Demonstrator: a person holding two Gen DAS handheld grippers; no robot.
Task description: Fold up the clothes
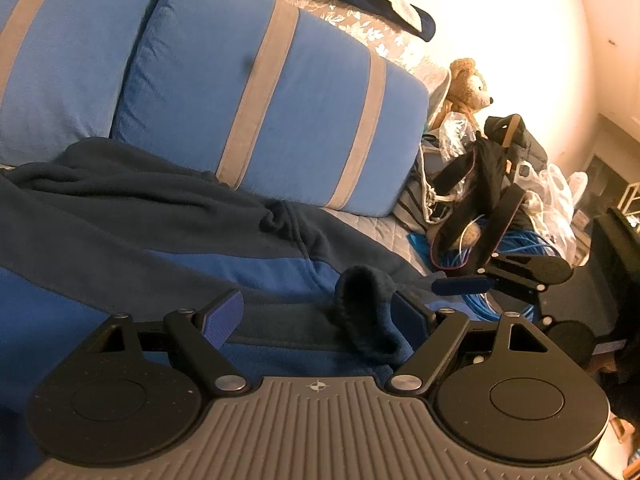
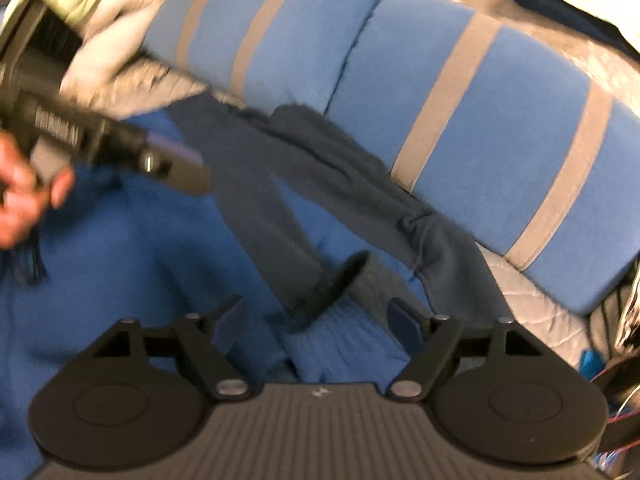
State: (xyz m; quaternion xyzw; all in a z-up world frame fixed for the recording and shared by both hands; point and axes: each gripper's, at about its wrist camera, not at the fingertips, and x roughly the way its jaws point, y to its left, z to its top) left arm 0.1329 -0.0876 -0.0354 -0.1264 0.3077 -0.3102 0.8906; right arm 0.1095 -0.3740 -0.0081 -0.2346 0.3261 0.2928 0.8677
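A blue and navy sweatshirt (image 1: 140, 232) lies spread on a sofa seat. In the left wrist view my left gripper (image 1: 318, 314) hovers low over it with its jaws wide. A rolled navy cuff (image 1: 360, 300) stands between them near the right finger, and neither pad presses on it. One blue pad (image 1: 460, 285) of my right gripper shows just right of that cuff. In the blurred right wrist view my right gripper (image 2: 316, 322) is open over a ribbed blue cuff (image 2: 340, 336) and a navy sleeve (image 2: 320, 184). A hand (image 2: 24, 196) holds the left gripper (image 2: 188, 162) at the upper left.
Two blue back cushions with grey stripes (image 1: 260, 100) stand right behind the garment. At the sofa's right end sit a teddy bear (image 1: 468, 88), black bags and straps (image 1: 492, 184), coiled blue cable (image 1: 472, 256) and plastic bags (image 1: 556, 192).
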